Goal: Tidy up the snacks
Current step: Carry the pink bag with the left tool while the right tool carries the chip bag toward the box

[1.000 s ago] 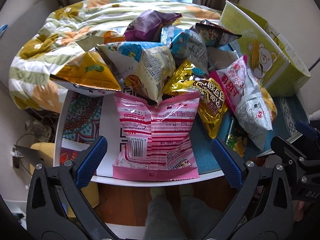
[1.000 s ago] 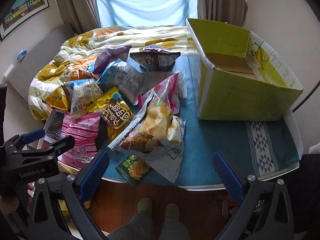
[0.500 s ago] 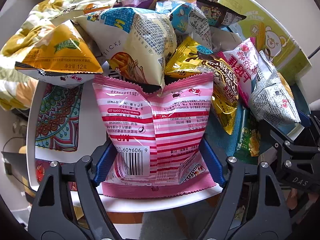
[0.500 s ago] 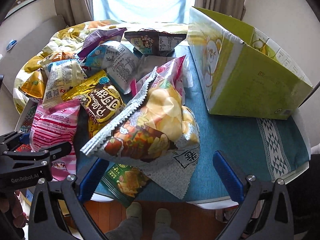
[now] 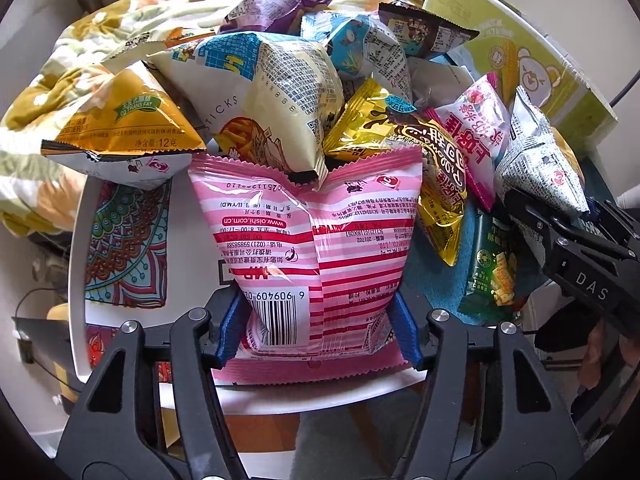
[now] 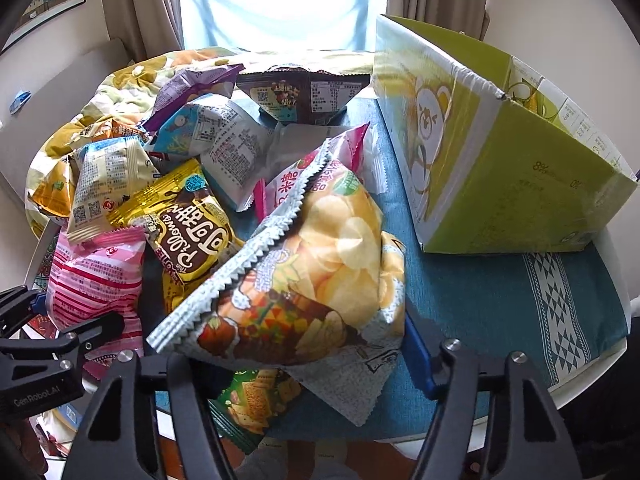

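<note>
Through the left wrist camera we see our left gripper (image 5: 318, 328) closed partway, its blue pads pressing both sides of a pink striped snack bag (image 5: 316, 248) that stands at the near edge of the white table (image 5: 80, 248). Just beyond the bag a cream bag of sticks (image 5: 272, 96) leans over its top, an orange bag (image 5: 120, 124) sits ahead to the left, and a gold bag (image 5: 400, 148) ahead to the right. The right gripper (image 5: 576, 248) shows at the far right edge.

Through the right wrist camera we see our right gripper (image 6: 304, 356) around a large potato chip bag (image 6: 316, 272); one blue pad touches its right side, the other is hidden, so we cannot tell how firmly it grips. A green packet (image 6: 248, 400) lies beneath. Ahead to the right stands an open yellow-green cardboard box (image 6: 520, 184) on the teal cloth (image 6: 500, 304).
</note>
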The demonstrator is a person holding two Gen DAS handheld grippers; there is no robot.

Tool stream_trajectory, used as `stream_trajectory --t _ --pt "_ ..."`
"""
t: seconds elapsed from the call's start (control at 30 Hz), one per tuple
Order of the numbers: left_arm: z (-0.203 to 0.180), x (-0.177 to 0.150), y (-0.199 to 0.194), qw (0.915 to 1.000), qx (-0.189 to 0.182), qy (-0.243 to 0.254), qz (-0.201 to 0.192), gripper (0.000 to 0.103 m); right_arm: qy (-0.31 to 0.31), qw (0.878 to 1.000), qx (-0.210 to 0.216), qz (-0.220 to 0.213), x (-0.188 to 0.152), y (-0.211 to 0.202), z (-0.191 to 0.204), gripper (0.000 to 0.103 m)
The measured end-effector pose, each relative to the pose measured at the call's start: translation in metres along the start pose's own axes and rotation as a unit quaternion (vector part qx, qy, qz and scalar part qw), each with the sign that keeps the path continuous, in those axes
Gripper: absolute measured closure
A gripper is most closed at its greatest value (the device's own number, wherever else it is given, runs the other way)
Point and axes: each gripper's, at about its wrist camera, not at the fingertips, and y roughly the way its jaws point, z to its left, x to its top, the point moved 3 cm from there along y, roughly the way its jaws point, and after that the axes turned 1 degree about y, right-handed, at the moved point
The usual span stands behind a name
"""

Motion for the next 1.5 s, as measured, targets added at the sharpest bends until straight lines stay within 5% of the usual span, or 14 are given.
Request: stream_trajectory --t 0.73,1.13,1.5 --pt "-0.063 0.054 -0.1 0.9947 0.023 0.007 -0.1 0.045 -0.024 0.995 0.061 -0.072 0.048 -0.085 -0.023 0.044" --pt "-0.13 0.136 -0.151 0.988 0.009 -0.004 -0.154 0.045 -0.028 0.989 0.105 -0.096 0.106 -0.15 -0.085 0.044" --pt "-0.193 0.252 -0.108 0.989 -0.046 0.041 -0.134 0.044 0.013 0.994 0.039 -0.097 0.166 -0.139 -0.167 0.044"
